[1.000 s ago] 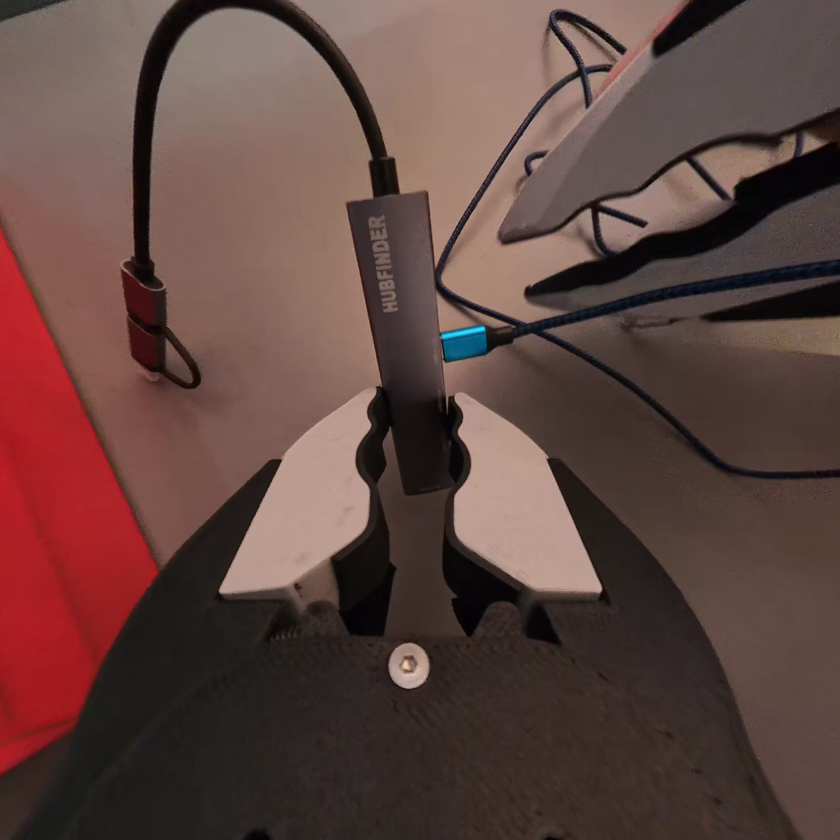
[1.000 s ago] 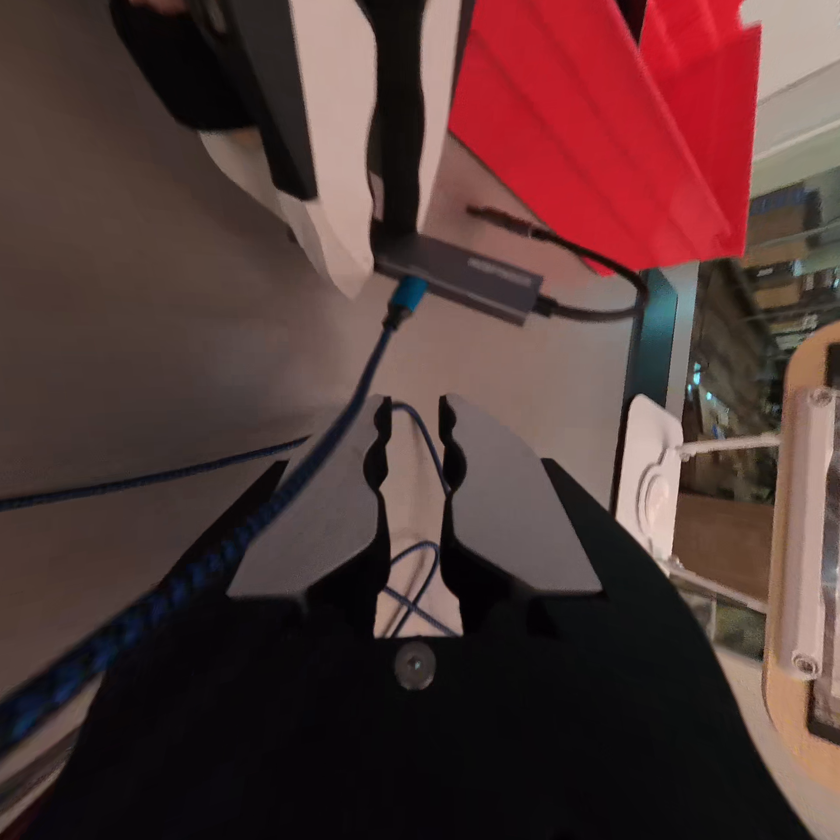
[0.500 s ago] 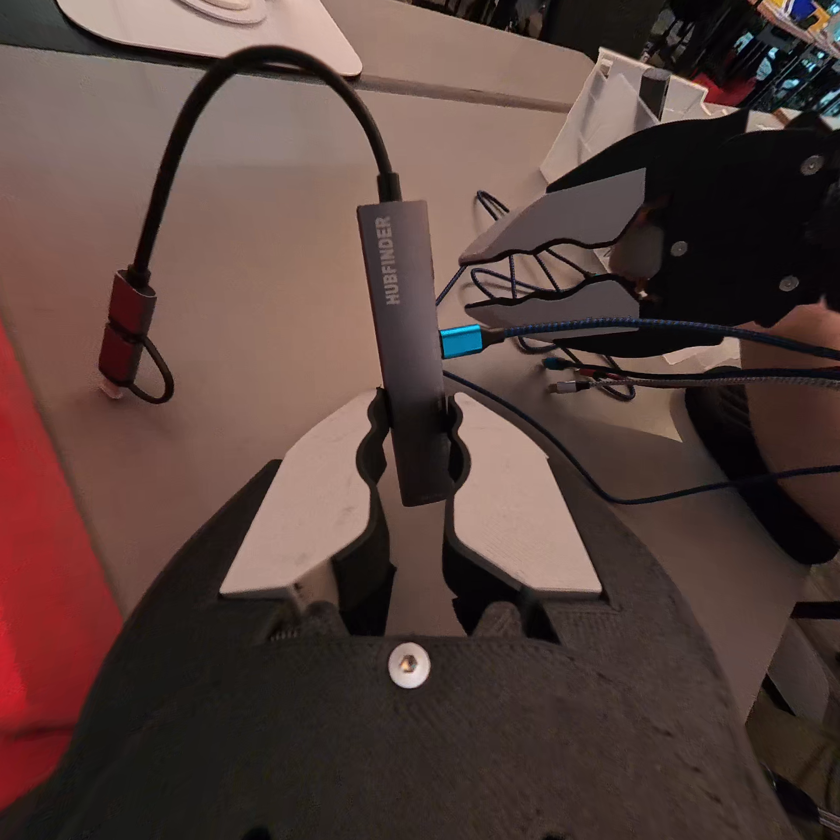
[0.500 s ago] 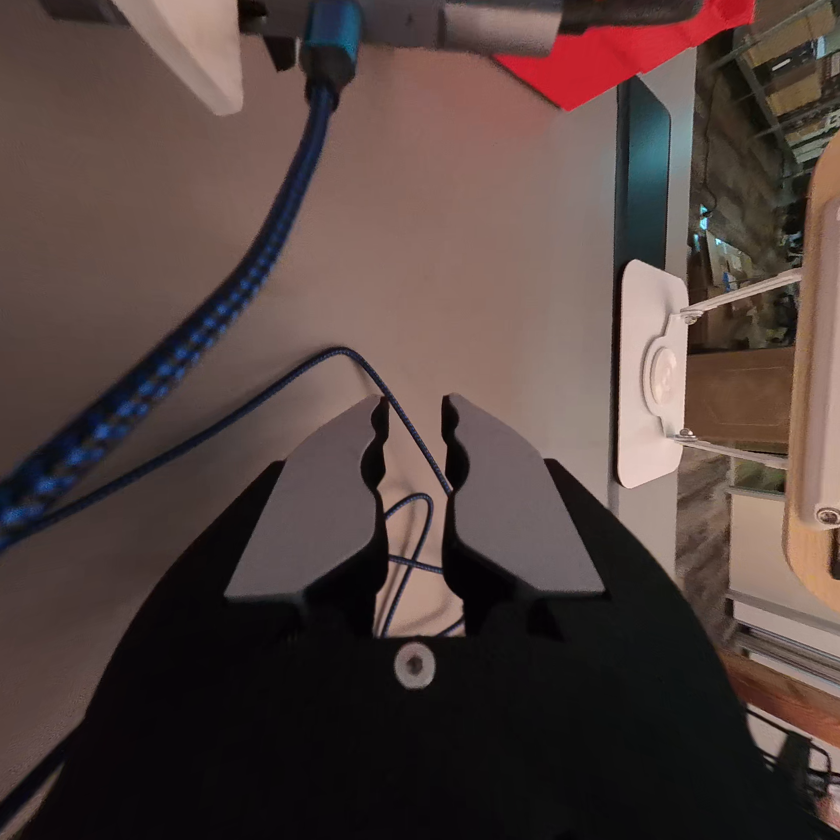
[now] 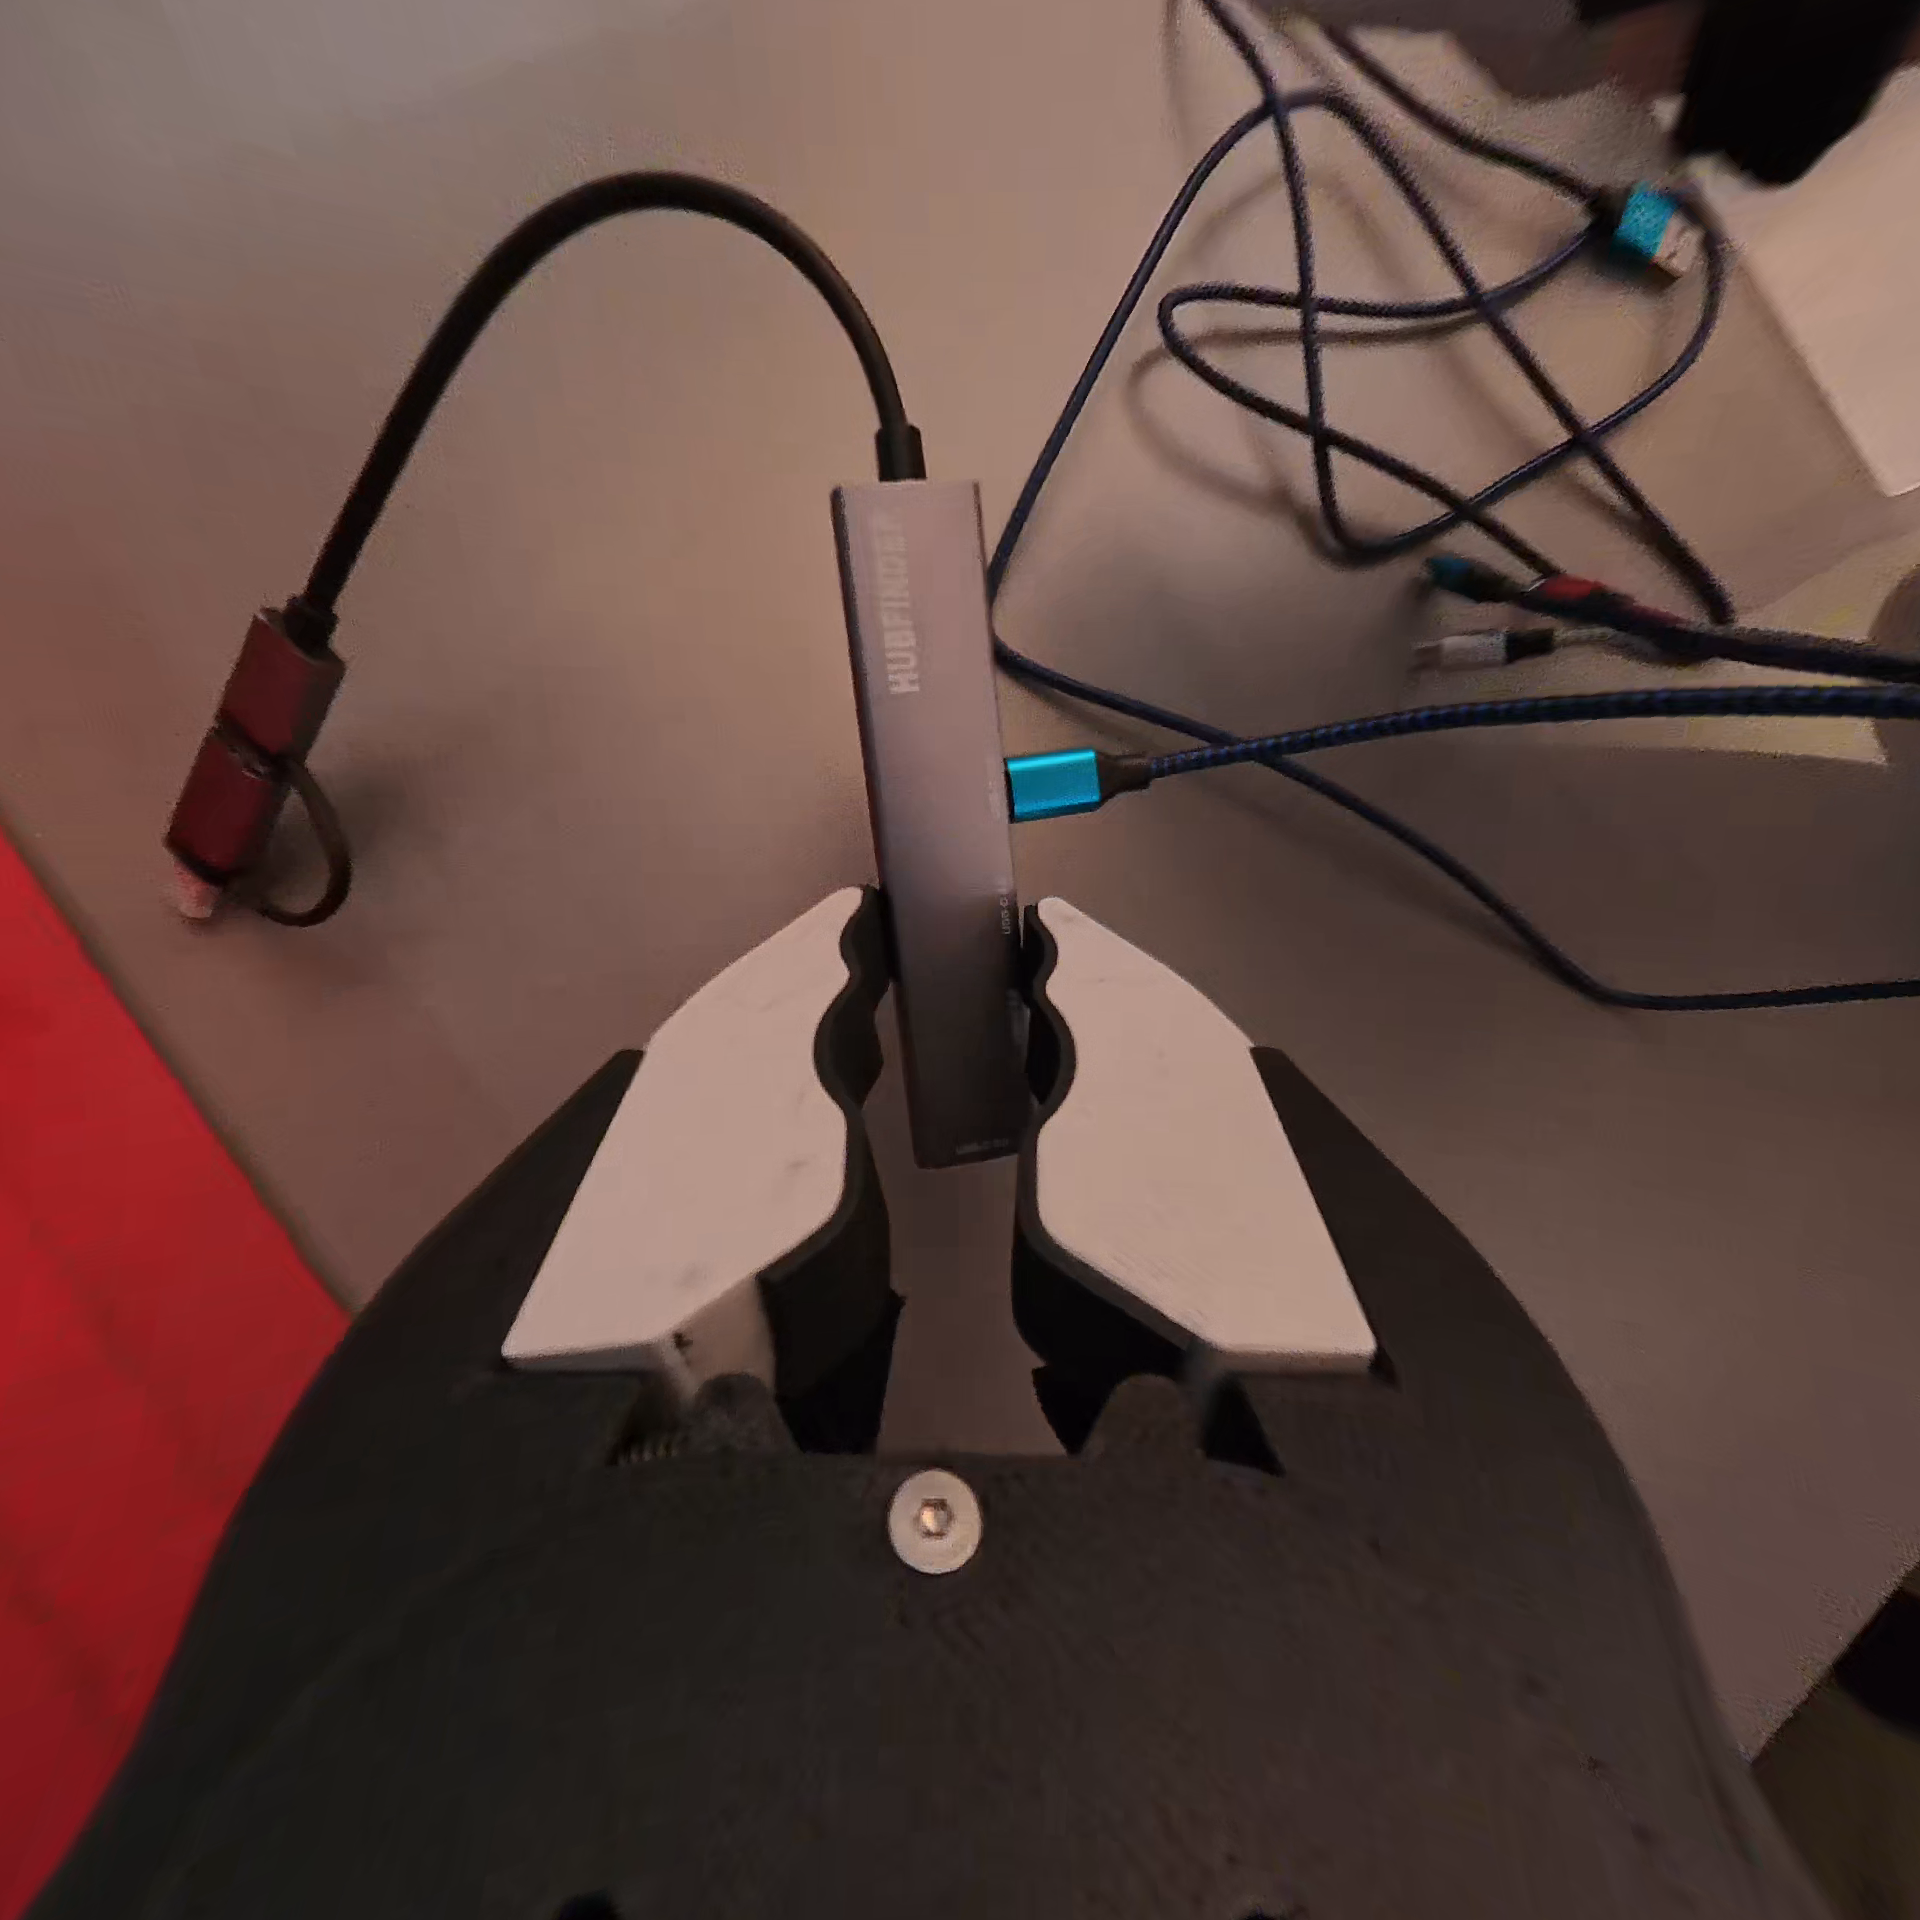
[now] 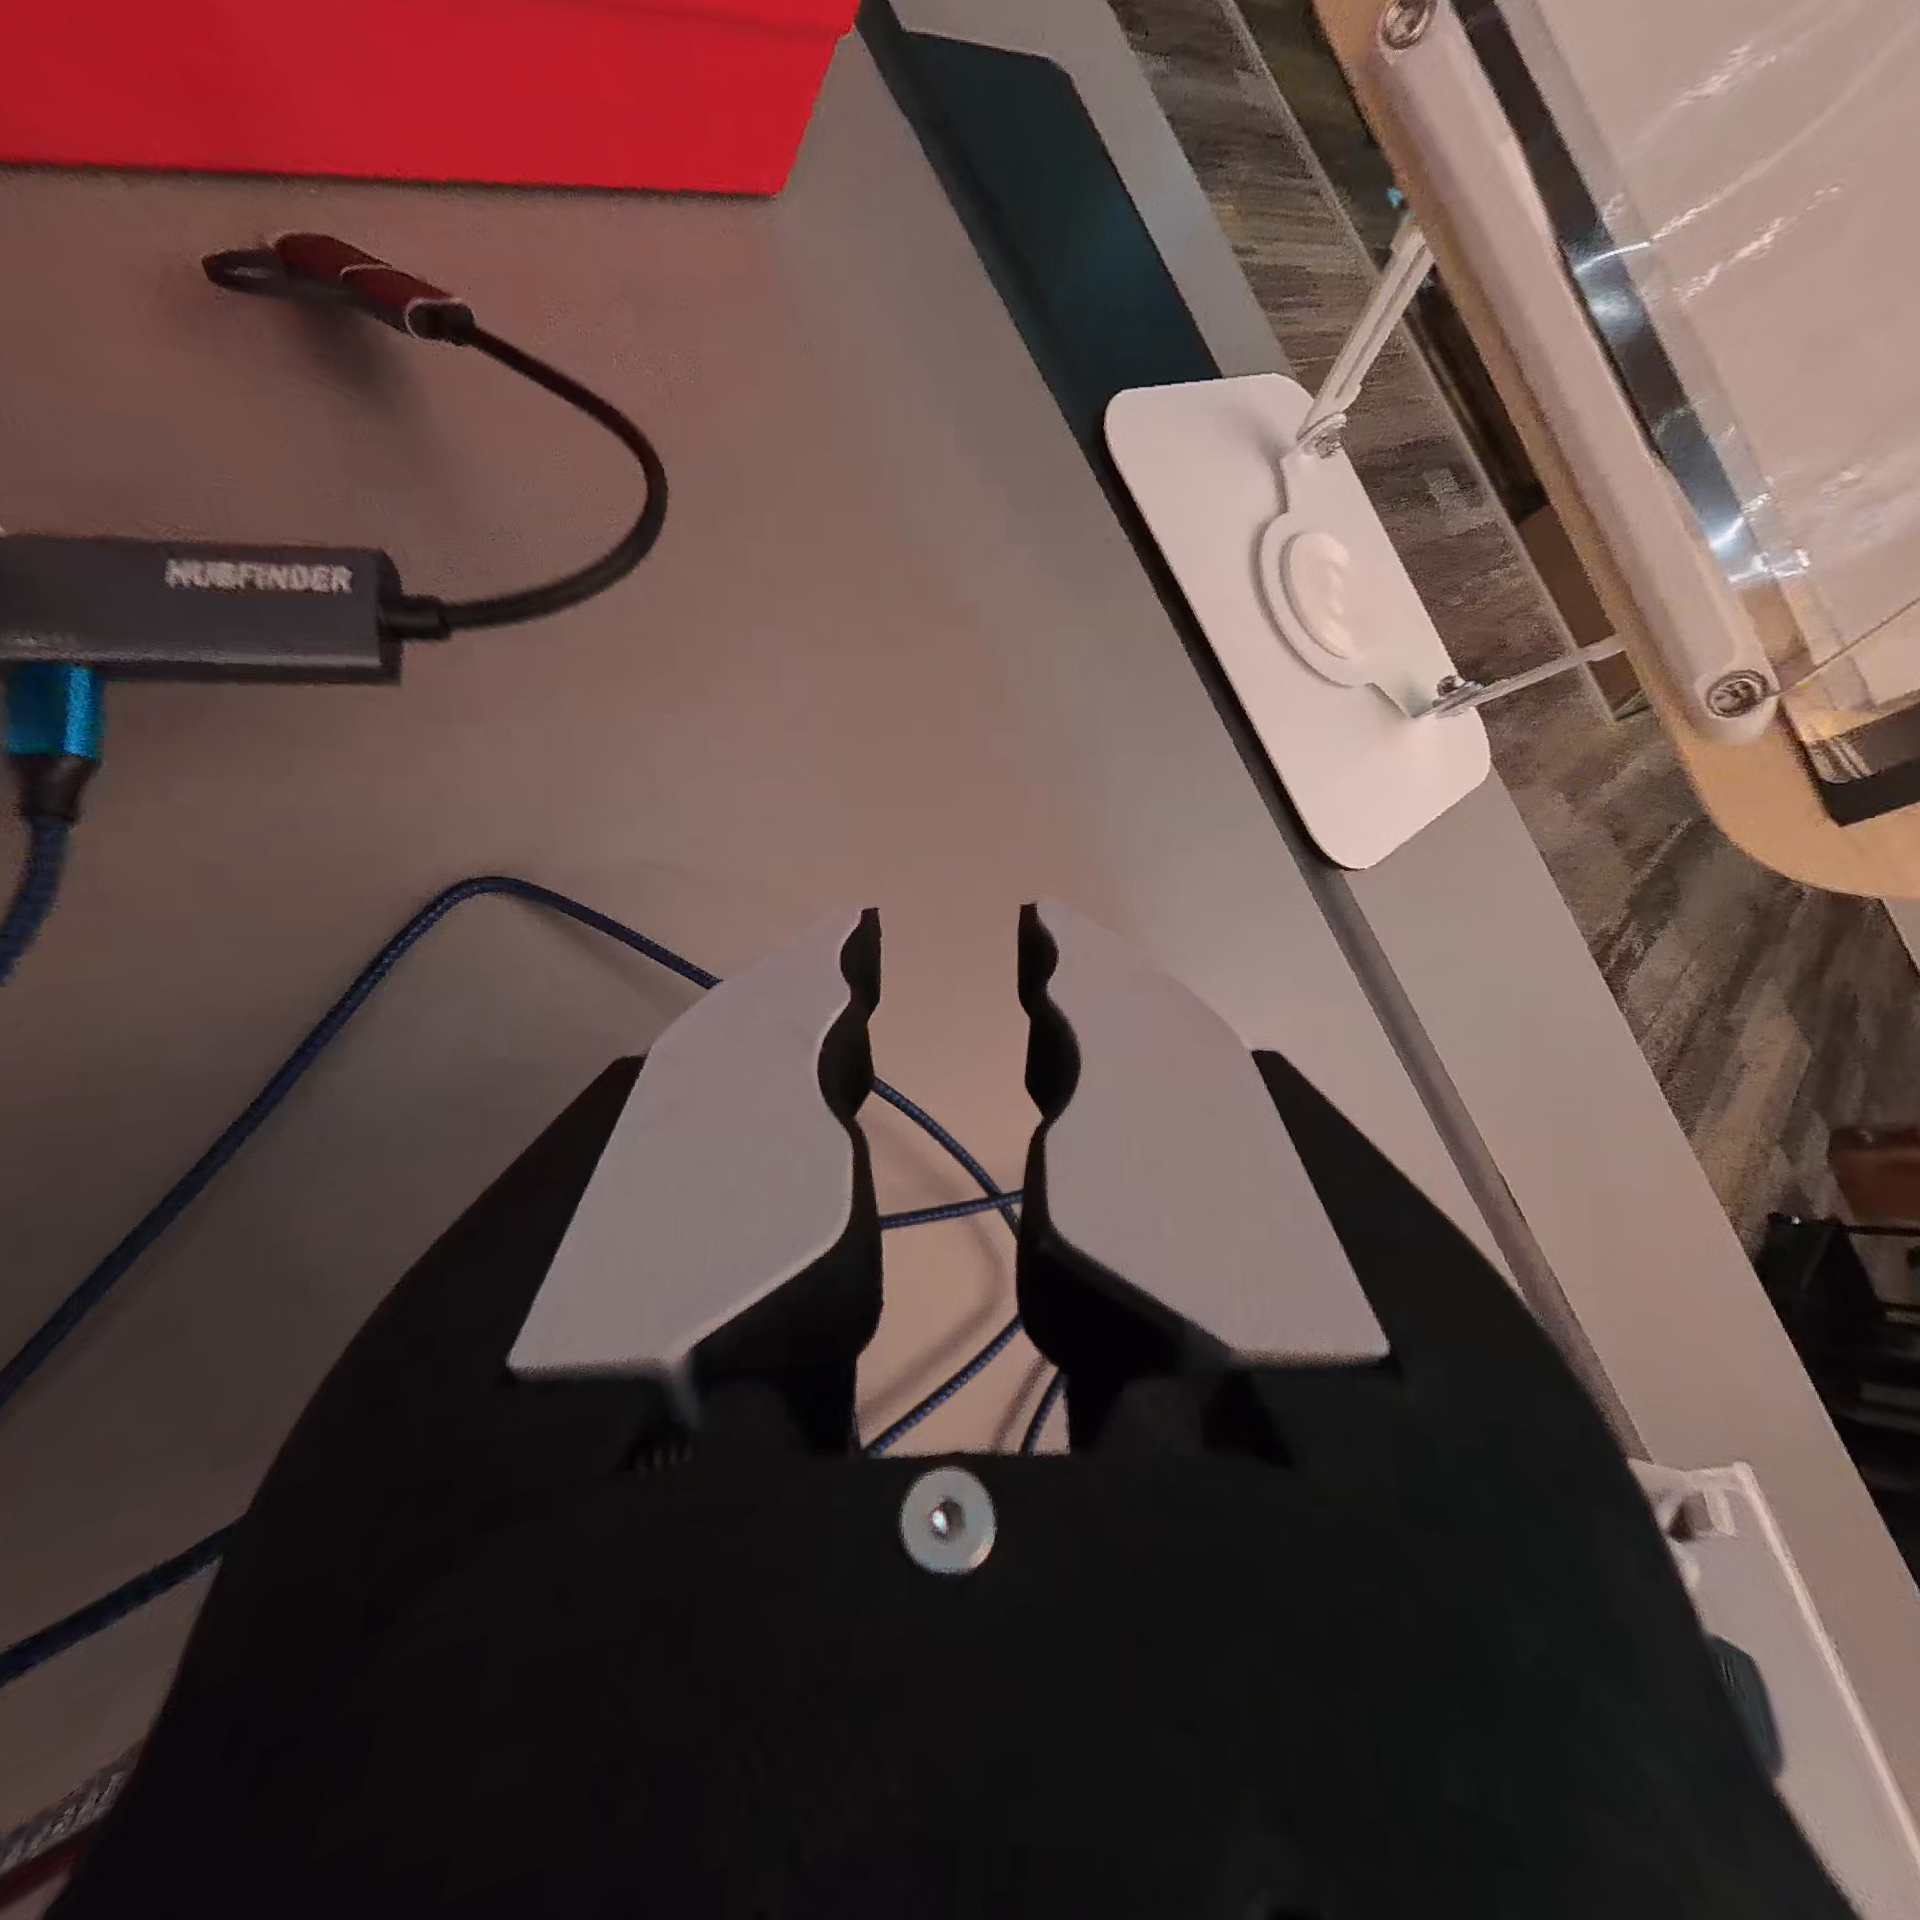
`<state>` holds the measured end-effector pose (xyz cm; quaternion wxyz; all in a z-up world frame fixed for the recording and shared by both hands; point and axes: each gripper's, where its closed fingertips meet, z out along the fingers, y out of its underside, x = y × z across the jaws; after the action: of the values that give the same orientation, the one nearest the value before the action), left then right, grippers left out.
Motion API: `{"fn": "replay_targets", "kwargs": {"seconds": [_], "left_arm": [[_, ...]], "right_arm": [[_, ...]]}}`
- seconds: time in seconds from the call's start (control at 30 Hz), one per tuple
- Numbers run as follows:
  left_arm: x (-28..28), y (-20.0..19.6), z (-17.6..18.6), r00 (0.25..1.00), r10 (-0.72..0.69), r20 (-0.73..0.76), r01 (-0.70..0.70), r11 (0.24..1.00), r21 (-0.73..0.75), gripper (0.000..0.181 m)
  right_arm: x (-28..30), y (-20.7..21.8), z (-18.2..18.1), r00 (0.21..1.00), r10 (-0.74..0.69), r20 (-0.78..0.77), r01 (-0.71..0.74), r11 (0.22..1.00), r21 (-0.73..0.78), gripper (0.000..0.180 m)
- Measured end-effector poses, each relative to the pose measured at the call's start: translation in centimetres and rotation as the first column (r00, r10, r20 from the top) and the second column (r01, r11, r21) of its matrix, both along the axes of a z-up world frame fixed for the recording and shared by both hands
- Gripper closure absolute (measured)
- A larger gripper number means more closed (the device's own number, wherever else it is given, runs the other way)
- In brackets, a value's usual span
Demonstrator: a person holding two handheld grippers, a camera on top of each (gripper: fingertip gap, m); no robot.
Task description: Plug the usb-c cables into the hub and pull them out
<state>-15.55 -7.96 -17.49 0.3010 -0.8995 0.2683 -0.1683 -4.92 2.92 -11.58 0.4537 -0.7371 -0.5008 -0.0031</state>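
Clamping the grey hub (image 5: 925,790) at frame centre, the left tongs (image 5: 951,914) grip it, blue plug (image 5: 1051,785) inserted; the right tongs (image 6: 948,914) gape empty.

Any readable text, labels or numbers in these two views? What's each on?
Light lettering along the hub top face: legible in both views, not quoted here.
Tiny print beside the hub's ports, near the left gripper: too small to read.
No other writing visible.
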Motion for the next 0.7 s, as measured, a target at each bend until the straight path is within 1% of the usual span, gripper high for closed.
{"fn": "replay_targets", "kwargs": {"seconds": [0.2, 0.27, 0.4, 0.47, 0.53, 0.6, 0.63, 0.7], "left_arm": [[0.3, 0.7, -2.3, 0.996, -0.022, -0.09, 0.017, 0.998, -0.063, 0.157], [0.6, 0.8, -2.7, 0.997, -0.026, -0.072, 0.019, 0.996, -0.089, 0.156], [1.2, 1.0, -2.6, 1.0, -0.014, 0.014, 0.016, 0.993, -0.114, 0.156], [1.3, 1.0, -2.4, 0.999, -0.012, 0.046, 0.017, 0.994, -0.106, 0.156], [1.0, 1.2, -1.5, 0.998, 0.009, 0.059, -0.006, 0.999, -0.047, 0.152], [0.4, 1.2, 0.3, 0.996, 0.037, 0.075, -0.04, 0.999, 0.032, 0.146], [0.1, 0.8, 1.8, 0.995, 0.047, 0.088, -0.054, 0.995, 0.082, 0.143], [-0.7, -0.5, 5.8, 0.992, 0.042, 0.123, -0.069, 0.972, 0.226, 0.142]], "right_arm": [[-0.1, -0.2, 0.8, 1.0, 0.009, -0.005, -0.009, 1.0, 0.016, 0.153], [0.0, -0.2, 0.9, 1.0, 0.009, 0.0, -0.009, 1.0, 0.019, 0.153], [0.2, -0.2, 1.3, 1.0, 0.009, -0.003, -0.009, 1.0, 0.022, 0.153], [0.4, -0.2, 1.7, 1.0, 0.008, -0.008, -0.008, 1.0, 0.029, 0.153], [0.5, -0.2, 2.3, 1.0, 0.008, -0.021, -0.007, 0.999, 0.039, 0.153], [0.7, -0.3, 2.9, 0.999, 0.008, -0.035, -0.006, 0.999, 0.05, 0.153], [0.7, -0.3, 3.2, 0.999, 0.01, -0.04, -0.008, 0.998, 0.056, 0.153], [0.8, -0.5, 3.8, 0.999, 0.015, -0.045, -0.012, 0.997, 0.071, 0.153]]}}
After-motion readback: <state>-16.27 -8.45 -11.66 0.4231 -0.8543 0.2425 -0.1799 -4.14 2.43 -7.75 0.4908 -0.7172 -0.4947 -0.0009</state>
